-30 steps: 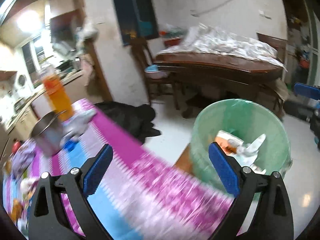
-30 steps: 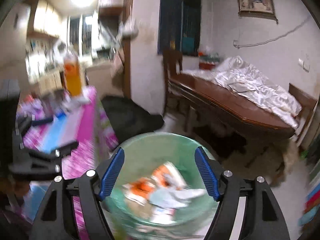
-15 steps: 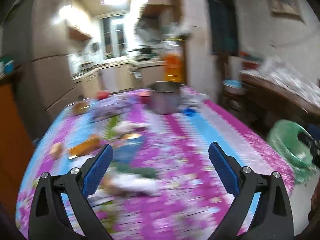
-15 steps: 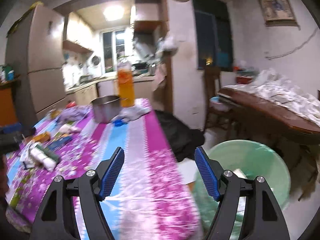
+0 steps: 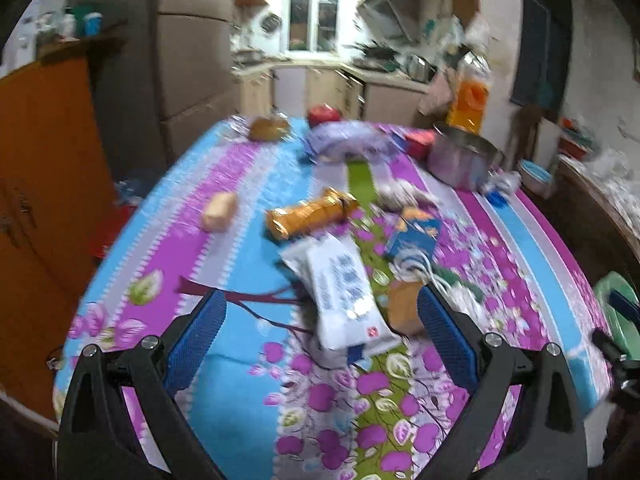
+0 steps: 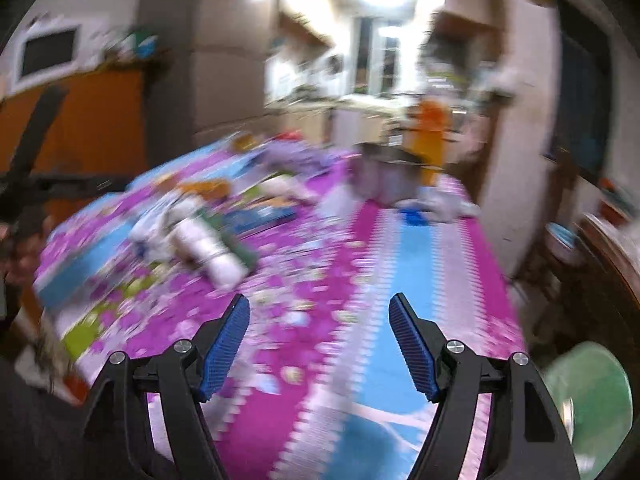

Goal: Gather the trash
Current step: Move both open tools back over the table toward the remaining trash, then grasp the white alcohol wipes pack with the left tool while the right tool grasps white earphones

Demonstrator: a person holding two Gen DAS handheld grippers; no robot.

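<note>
The left claw (image 5: 320, 332) stands wide open and empty, and just beyond it on the table (image 5: 224, 344) lies a white wrapper (image 5: 344, 296) with blue print. It looks thin, crinkly and nearly weightless — likely slippery, so the near short end is the place to pinch. Touching the wrapper's right edge sits a tan scrap (image 5: 404, 308); beyond the wrapper lie a blue packet (image 5: 416, 232) and an orange foil tube (image 5: 312, 216), probably springy. The right claw (image 6: 320, 344) is empty, its jaws closing slightly over bare tablecloth, well right of the wrapper.
</note>
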